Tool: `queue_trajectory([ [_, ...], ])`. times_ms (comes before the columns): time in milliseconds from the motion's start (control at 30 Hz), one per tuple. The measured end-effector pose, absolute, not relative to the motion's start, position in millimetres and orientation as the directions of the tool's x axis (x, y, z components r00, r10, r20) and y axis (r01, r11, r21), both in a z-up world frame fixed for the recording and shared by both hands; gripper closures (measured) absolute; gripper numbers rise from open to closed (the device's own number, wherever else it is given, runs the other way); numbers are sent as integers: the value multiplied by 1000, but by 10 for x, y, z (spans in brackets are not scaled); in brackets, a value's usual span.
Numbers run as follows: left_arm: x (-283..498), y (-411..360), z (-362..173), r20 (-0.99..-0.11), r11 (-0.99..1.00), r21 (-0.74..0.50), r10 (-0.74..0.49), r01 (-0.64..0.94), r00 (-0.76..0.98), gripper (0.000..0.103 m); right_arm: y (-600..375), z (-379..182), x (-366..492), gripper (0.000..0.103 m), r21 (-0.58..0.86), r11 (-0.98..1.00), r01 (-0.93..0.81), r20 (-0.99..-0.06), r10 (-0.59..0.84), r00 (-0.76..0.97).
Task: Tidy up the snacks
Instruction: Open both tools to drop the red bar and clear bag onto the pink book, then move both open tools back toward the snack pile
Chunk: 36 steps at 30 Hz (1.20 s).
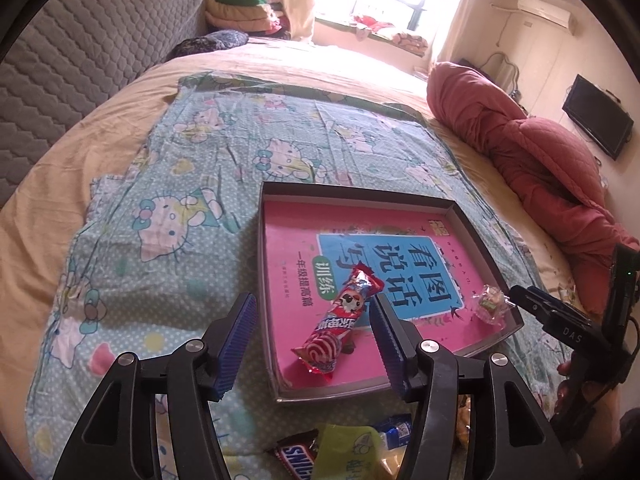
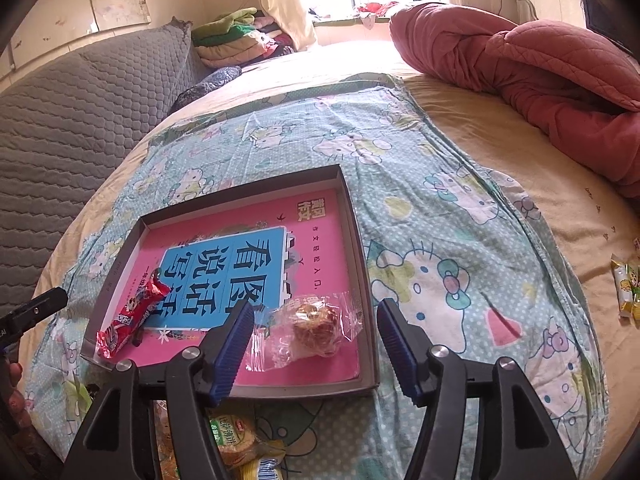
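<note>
A shallow grey box [image 1: 267, 280] [image 2: 362, 264] with a pink and blue book cover inside lies on the Hello Kitty cloth. In it lie a red lollipop packet [image 1: 340, 320] [image 2: 134, 318] and a clear-wrapped pastry [image 1: 489, 304] [image 2: 314, 326]. My left gripper [image 1: 312, 344] is open, its jaws on either side of the lollipop packet, not touching it. My right gripper [image 2: 314, 346] [image 1: 520, 294] is open over the box's near edge, just in front of the pastry. Loose snacks lie near me: a Snickers bar [image 1: 298, 456], green packets [image 1: 352, 454] [image 2: 232, 434].
The bed carries a red quilt [image 1: 532, 152] [image 2: 520, 68] at the right and a grey padded headboard [image 1: 80, 60] [image 2: 72, 120] at the left. Folded clothes [image 1: 244, 4] are stacked at the back. A few small yellow packets [image 2: 626, 288] lie at the far right.
</note>
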<state>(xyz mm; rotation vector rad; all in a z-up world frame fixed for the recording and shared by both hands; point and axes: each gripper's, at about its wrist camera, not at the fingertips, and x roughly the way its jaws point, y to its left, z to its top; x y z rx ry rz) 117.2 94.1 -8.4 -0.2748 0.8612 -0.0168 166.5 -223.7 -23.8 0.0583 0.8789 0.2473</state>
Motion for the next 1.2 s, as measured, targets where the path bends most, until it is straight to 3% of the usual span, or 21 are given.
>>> queue_trajectory([
  [333, 1043, 897, 46, -734, 965, -245, -124, -89, 668, 37, -2282, -35, 1543, 39, 161, 965, -209, -726, 259, 637],
  [1067, 627, 747, 165, -749, 975, -211, -116, -68, 652, 35, -2227, 301, 1152, 34, 209, 932, -298, -679, 357, 642],
  [1200, 547, 676, 157, -755, 977, -206, -122, -57, 645, 34, -2200, 329, 1082, 29, 220, 924, -313, -678, 376, 632],
])
